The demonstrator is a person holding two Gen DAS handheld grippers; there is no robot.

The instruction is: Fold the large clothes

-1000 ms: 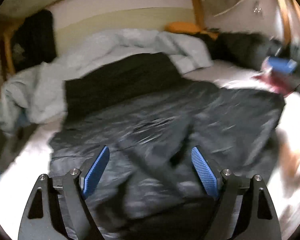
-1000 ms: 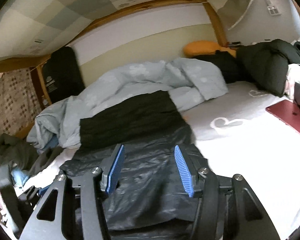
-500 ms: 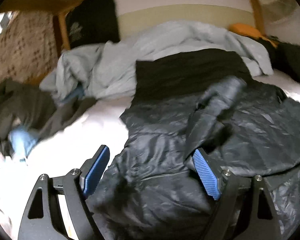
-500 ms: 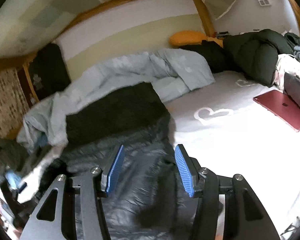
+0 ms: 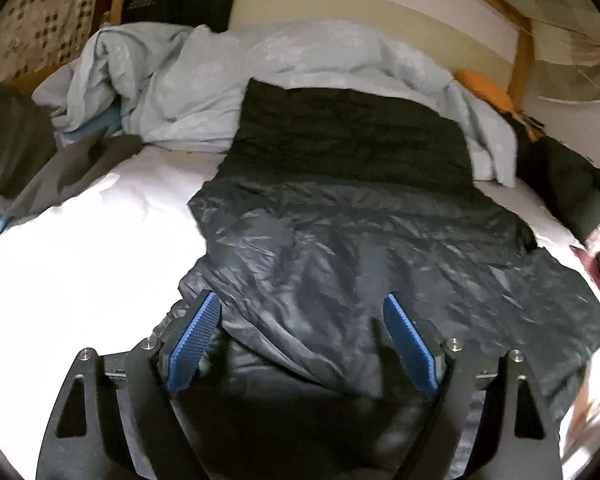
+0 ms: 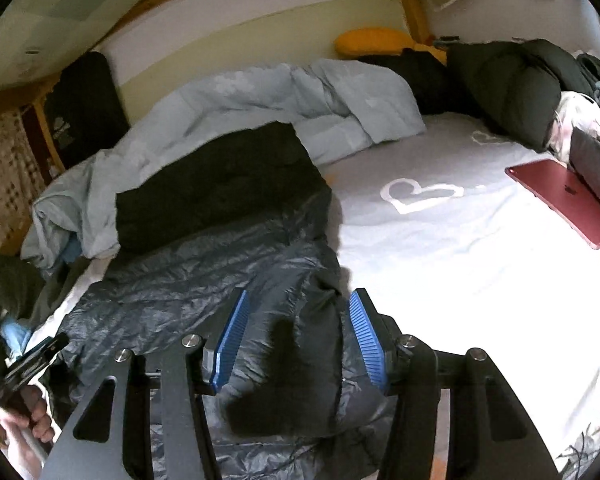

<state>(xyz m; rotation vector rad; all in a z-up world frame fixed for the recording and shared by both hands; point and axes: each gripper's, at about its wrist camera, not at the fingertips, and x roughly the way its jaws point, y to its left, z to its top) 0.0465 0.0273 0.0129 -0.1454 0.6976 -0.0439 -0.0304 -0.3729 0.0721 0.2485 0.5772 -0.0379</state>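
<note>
Folding has barely begun: jacket [image 5: 380, 248] lies spread on my bed [image 5: 80, 260]; left gripper [image 5: 304, 340] released, right gripper [image 6: 296, 340] straddles a bunched edge, ungripped.

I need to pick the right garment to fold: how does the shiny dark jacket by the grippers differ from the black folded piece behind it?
The shiny jacket is dark blue-grey, glossy and crinkled; the black folded piece is matte and darker. The jacket lies spread out and rumpled on the white sheet, under both grippers; the black piece is a neat rectangle, resting partly on the light blue duvet. Both are dark and lie flat on the bed.
</note>
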